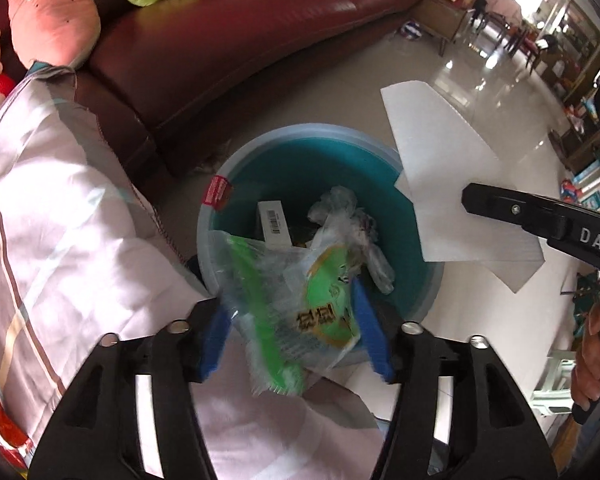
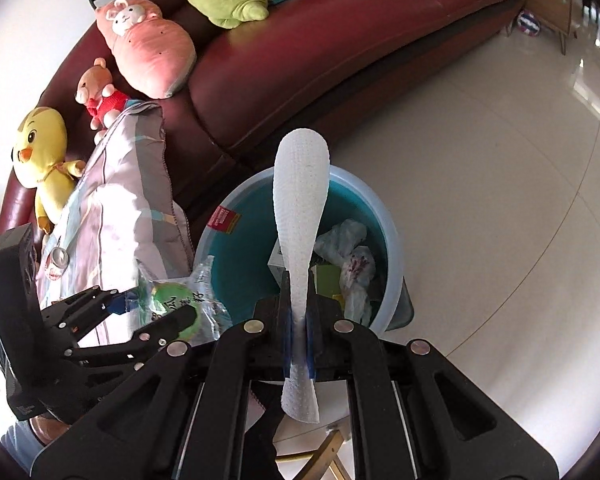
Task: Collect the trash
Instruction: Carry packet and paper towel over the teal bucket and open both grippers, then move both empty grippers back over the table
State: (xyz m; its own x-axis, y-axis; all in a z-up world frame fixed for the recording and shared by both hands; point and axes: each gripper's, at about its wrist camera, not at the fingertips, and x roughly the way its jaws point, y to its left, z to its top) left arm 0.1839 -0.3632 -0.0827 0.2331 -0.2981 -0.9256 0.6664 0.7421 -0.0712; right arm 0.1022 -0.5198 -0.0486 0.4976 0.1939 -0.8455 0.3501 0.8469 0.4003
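Over the teal bin (image 1: pixel 380 168) beside the sofa (image 1: pixel 228 40): left tool (image 1: pixel 296 328), spread wide, w/ green wrapper (image 1: pixel 300 300) loose between pads; right tool (image 2: pixel 298 332) clamps paper towel (image 2: pixel 300 200), both positioned for dropping in.

White letters "DAS" stood on the black right gripper (image 1: pixel 540 220). A barcode label marked the white box (image 1: pixel 274 222); its digits were unreadable.

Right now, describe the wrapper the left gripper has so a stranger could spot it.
Start at the dark red sofa; on the floor in front of it stands a teal bin. Over the bin's near rim, between the left gripper's blue pads, hangs a clear plastic wrapper with green printing, unlike the plain white paper towel beside it.
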